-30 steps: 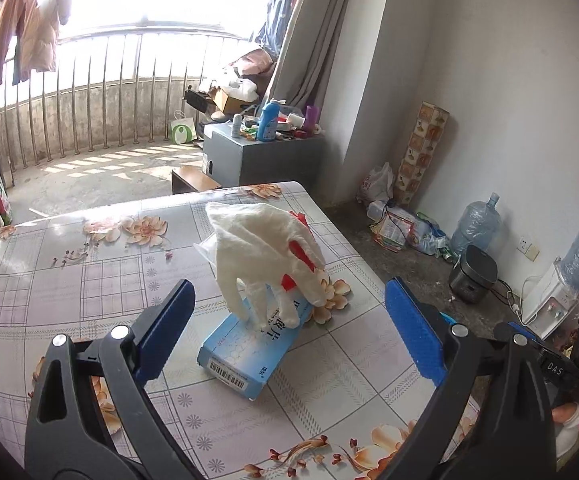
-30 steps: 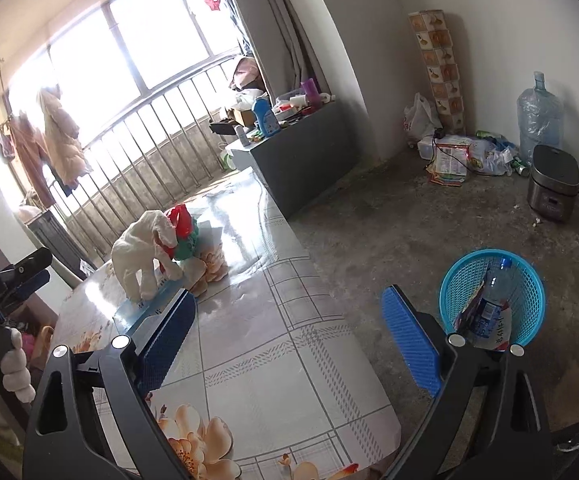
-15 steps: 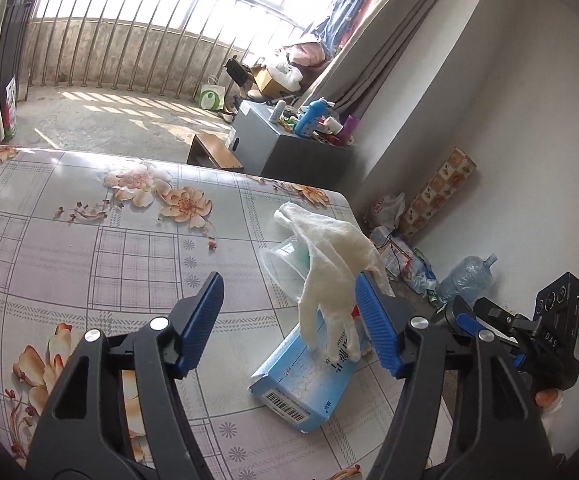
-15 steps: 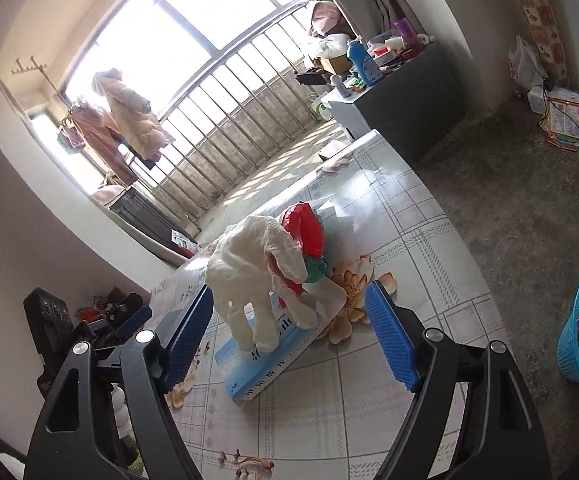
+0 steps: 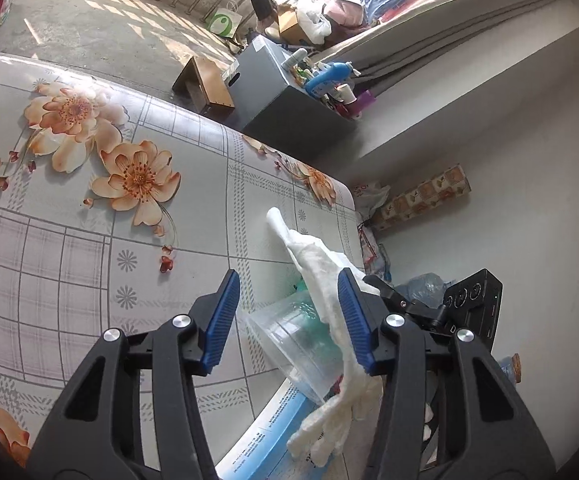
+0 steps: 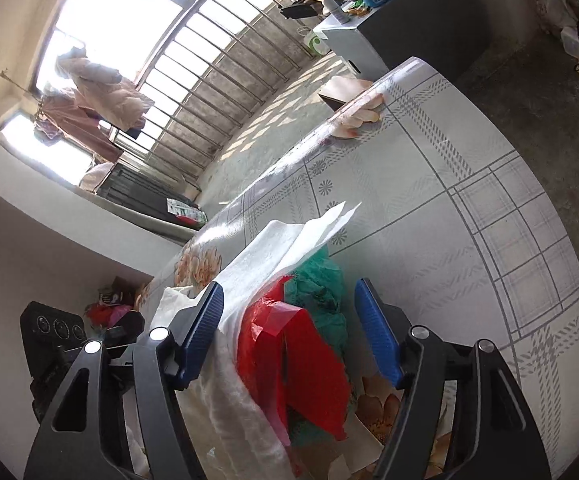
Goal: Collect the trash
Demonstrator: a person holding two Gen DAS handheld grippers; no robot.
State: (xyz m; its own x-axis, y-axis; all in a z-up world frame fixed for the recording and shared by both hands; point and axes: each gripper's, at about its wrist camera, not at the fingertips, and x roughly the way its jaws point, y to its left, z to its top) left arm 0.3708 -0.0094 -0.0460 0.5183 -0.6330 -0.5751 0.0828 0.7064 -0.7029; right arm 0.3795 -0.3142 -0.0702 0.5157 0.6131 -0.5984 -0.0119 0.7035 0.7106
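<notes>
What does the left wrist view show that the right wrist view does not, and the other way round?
Only the left wrist view shows the clear plastic cup and the blue box under the pile. Only the right wrist view shows the red plastic wrap, the green wrap and the clothes hanging at the window. Both show the white glove, the flowered table and the grey cabinet. The left hand-held gripper and the right hand-held gripper are closing around the pile from opposite sides.
</notes>
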